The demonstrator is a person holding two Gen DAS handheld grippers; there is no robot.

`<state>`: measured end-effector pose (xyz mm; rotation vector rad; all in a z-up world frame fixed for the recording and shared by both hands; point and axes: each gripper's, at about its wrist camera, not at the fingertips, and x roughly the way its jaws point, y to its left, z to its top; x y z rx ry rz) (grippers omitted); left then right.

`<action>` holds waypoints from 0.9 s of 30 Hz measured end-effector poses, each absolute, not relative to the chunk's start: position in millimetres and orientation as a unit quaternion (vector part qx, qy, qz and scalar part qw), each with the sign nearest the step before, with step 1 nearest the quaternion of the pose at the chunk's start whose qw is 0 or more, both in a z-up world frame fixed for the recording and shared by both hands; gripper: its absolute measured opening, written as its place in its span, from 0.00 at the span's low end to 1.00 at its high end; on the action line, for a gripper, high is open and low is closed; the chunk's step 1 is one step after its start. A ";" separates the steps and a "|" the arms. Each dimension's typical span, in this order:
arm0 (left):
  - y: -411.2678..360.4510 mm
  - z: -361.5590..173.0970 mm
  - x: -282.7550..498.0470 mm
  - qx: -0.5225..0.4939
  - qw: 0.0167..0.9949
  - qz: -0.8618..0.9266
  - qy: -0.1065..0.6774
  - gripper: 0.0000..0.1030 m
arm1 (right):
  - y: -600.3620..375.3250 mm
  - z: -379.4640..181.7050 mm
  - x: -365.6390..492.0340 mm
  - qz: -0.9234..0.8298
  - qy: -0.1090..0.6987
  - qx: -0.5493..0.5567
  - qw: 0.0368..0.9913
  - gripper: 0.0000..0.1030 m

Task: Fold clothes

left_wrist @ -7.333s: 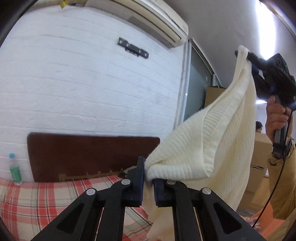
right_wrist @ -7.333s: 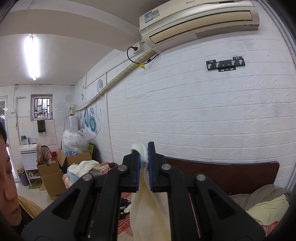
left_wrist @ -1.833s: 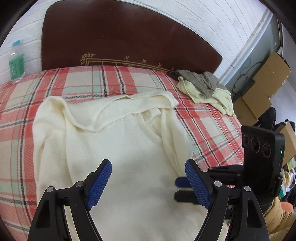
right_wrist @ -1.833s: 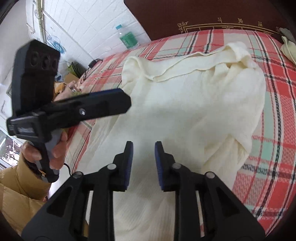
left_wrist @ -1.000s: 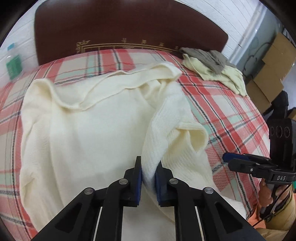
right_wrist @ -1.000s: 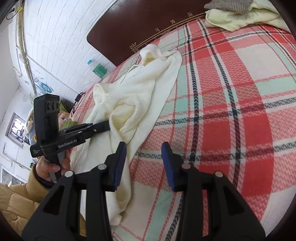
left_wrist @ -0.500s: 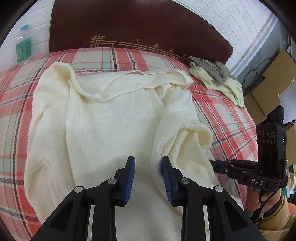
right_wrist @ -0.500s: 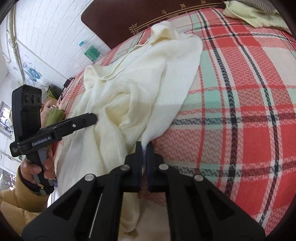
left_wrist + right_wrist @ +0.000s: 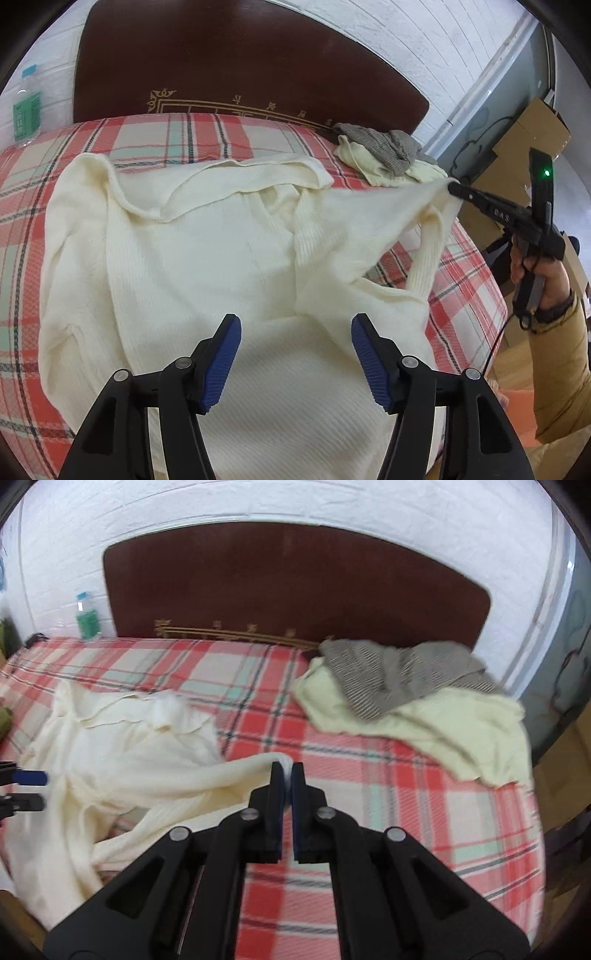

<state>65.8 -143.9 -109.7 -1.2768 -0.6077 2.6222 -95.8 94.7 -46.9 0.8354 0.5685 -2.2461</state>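
Observation:
A cream knit sweater (image 9: 207,251) lies spread on the plaid bed (image 9: 33,192), its neckline toward the headboard. My left gripper (image 9: 295,347) hovers over the sweater's lower middle; its jaws are opening and nothing is between the blue pads (image 9: 221,354). My right gripper (image 9: 287,775) is shut on the end of the sweater's right sleeve (image 9: 236,771) and holds it lifted off the bed, stretched out to the right. In the left wrist view, the right gripper (image 9: 452,188) pinches the sleeve tip at the far right, held by a hand (image 9: 532,269).
A heap of a grey striped garment (image 9: 399,675) on a pale yellow one (image 9: 443,723) lies at the bed's far right. The dark wooden headboard (image 9: 295,590) and white brick wall stand behind. A water bottle (image 9: 86,616) stands at the left. Cardboard boxes (image 9: 532,140) are beside the bed.
My left gripper let go of the sweater fold and spread its jaws wide. My right gripper closed on the sleeve end, then lifted and pulled it out to the right.

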 end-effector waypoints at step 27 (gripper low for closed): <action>-108.6 -107.6 72.5 -0.433 0.116 0.868 -0.213 0.74 | 87.9 -149.8 -24.9 -0.763 0.044 0.475 0.435 0.08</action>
